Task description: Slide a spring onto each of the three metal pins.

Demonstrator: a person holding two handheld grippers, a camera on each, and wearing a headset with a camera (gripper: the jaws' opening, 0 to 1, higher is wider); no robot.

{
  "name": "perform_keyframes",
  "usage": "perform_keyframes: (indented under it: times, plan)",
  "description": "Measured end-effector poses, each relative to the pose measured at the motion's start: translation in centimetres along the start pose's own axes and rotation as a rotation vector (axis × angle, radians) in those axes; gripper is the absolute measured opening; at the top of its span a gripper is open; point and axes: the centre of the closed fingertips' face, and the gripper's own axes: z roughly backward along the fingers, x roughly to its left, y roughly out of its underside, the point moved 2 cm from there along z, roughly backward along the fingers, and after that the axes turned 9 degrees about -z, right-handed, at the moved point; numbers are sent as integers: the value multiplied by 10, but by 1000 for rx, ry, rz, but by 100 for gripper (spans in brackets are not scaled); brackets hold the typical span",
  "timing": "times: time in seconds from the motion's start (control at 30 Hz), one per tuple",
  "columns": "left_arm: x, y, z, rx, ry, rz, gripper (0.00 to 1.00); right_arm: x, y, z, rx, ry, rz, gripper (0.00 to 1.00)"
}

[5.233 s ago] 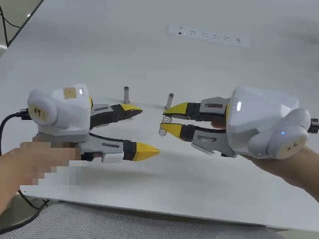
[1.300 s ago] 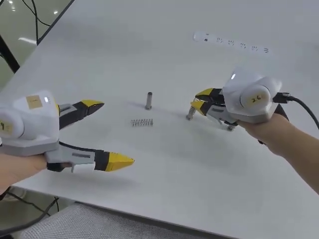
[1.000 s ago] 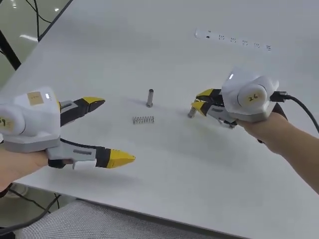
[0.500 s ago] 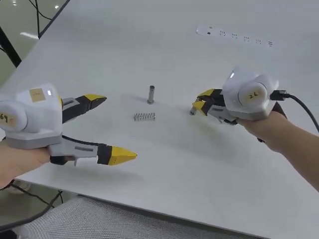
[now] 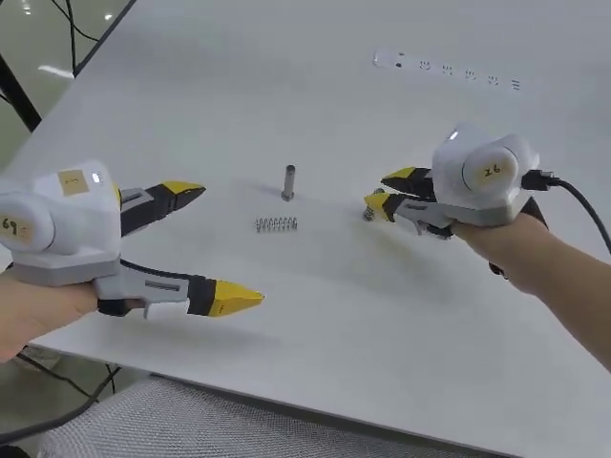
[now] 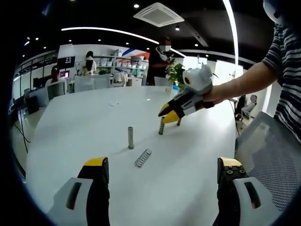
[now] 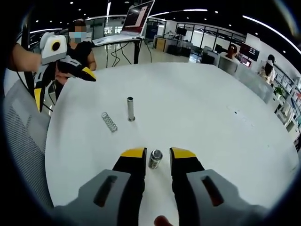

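The left gripper (image 5: 212,245) is hovering at the lower left of the head view, above the white table (image 5: 315,353). Its jaws are standing wide apart and are holding nothing.

The right gripper (image 7: 154,153) is sitting at the right centre of the head view, low over the table, with its jaws parted only narrowly. In the right gripper view, at the bottom centre, its two yellow tips are flanking the fitted pin (image 7: 155,158), an upright metal pin wearing a spring around its shaft. A thin gap is showing on each side of it, so the jaws are not clamping it.

The bare pin (image 5: 288,182) is standing upright at the centre of the head view, to the left of the right gripper's tips and well apart from them. The loose spring (image 5: 276,224) is lying flat on the table just below the bare pin in the frame, near it but not touching it.

A white power strip (image 5: 447,72) is lying at the upper right of the head view.
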Motion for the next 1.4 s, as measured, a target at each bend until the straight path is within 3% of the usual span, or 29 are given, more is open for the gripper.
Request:
perform_keyframes:
  times: [0.53,0.83,1.4]
  plan:
    - [-4,-4,-3,-1,8,-12,96,7,-8,18,-62,1,-96,30]
    - [-5,-4,-3,-4,13,-9,97,18,-7,27,-88,3,-84,30]
    - [-1,-8,-3,-26,9,-5,97,36,14,46,-94,-26,-130,30]
